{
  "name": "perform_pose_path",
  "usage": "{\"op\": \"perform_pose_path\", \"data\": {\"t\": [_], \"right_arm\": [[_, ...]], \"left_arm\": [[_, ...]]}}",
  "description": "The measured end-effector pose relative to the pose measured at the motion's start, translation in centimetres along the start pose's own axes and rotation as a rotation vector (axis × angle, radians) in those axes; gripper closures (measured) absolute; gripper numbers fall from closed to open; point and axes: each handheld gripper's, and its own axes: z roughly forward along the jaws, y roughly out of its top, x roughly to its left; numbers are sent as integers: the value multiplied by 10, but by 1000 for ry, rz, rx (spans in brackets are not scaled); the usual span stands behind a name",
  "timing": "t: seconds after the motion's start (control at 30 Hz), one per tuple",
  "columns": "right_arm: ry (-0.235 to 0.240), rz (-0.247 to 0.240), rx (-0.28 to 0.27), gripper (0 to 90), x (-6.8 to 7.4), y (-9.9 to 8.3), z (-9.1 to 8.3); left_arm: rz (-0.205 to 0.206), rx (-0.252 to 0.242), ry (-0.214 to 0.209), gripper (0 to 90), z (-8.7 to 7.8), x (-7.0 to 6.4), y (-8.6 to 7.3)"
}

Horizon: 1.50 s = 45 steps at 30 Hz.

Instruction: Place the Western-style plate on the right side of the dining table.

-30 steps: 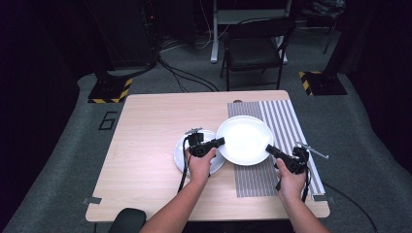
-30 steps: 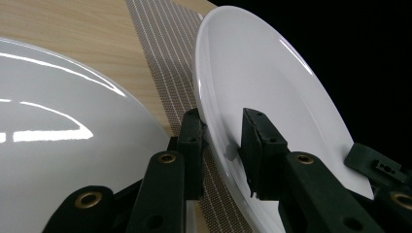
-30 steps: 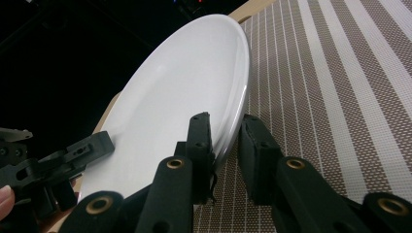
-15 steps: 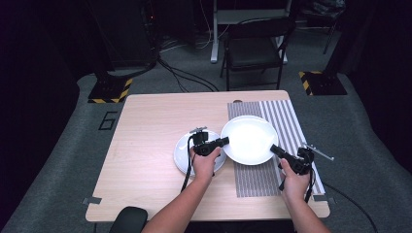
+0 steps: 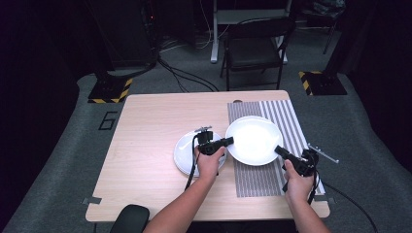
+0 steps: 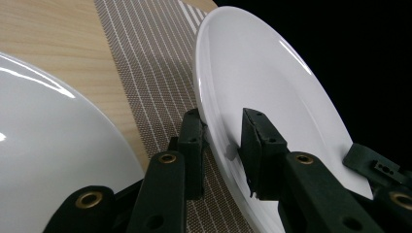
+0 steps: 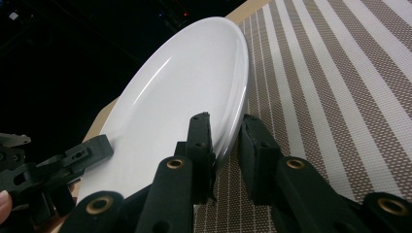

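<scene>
White porcelain fills most of what I see: the large plate hangs over the striped placemat on the right half of the wooden table, gripped at two opposite spots on its rim. My left gripper has its jaws closed across the plate's left edge, one jaw on the upper face and one under it, as the left gripper view makes plain at the plate with the left gripper pinching the rim. My right gripper is clamped likewise on the near-right edge; in the right gripper view the right gripper has the rim of the plate squeezed between both pads, with the placemat lying below it. Under my left hand a second, smaller white plate rests flat on the bare wood, just beside the mat's left border.
</scene>
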Motion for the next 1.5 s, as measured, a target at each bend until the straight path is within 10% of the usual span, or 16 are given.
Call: {"op": "perform_pose_path", "data": {"t": [1.5], "right_arm": [[-62,46,-25,754,-23,1,-14]], "left_arm": [[-1,44,-24,725,33,-11,-3]]}}
